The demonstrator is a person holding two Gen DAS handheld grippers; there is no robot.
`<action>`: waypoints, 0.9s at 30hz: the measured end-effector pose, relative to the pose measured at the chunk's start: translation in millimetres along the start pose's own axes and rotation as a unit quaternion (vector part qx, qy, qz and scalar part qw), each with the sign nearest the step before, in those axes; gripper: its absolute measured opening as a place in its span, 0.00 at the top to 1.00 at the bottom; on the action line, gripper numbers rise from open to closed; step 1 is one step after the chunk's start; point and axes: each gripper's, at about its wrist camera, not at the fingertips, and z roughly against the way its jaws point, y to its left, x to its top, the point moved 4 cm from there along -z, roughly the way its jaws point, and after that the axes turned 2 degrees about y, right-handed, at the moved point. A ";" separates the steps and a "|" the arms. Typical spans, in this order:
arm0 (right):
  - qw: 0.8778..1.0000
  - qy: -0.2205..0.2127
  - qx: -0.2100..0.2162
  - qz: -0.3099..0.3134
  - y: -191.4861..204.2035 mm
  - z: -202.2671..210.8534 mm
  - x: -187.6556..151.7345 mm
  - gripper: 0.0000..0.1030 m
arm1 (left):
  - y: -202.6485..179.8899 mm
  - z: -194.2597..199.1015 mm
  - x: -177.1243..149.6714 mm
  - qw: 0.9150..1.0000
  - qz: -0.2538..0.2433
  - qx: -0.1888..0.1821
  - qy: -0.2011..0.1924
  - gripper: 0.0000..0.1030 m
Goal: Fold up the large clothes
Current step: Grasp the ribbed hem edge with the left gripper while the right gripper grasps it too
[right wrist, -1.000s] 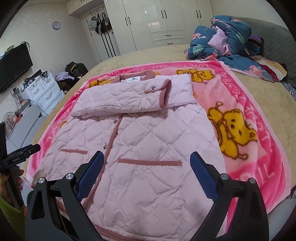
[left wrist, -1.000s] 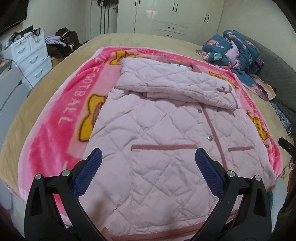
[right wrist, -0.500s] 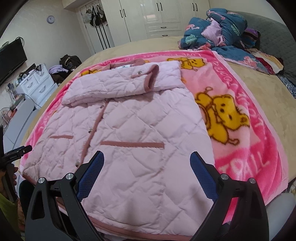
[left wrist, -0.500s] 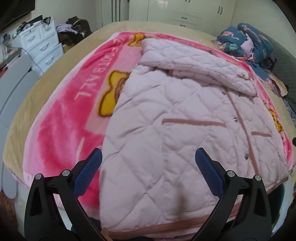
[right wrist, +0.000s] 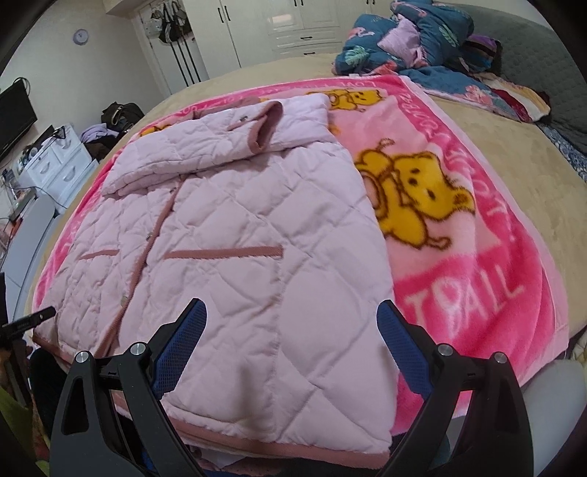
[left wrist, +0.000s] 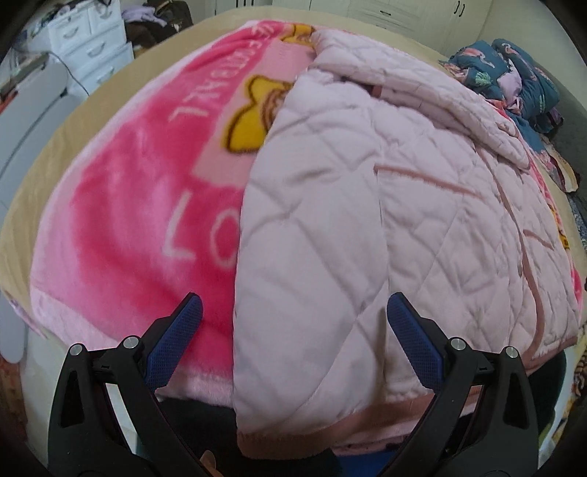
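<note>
Left wrist: the left gripper point(left wrist: 293, 330) hangs open, empty, over the coat point(left wrist: 367, 220)'s near left hem corner, which lies on the blanket point(left wrist: 128, 201).

Right wrist: the right gripper point(right wrist: 291, 332) gapes over the right hem corner. Pinching only the top quilted layer, or catching blanket, could skew the fold.

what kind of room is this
Most likely a bedroom: the pink quilted coat lies on a cartoon blanket spread over a bed, with white wardrobes and a drawer unit nearby.
</note>
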 end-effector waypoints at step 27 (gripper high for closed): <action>0.991 0.108 0.056 -0.056 -33.3 -10.4 -78.7 0.09 | -23.7 16.7 1.9 0.998 -0.020 -0.038 -0.038 0.86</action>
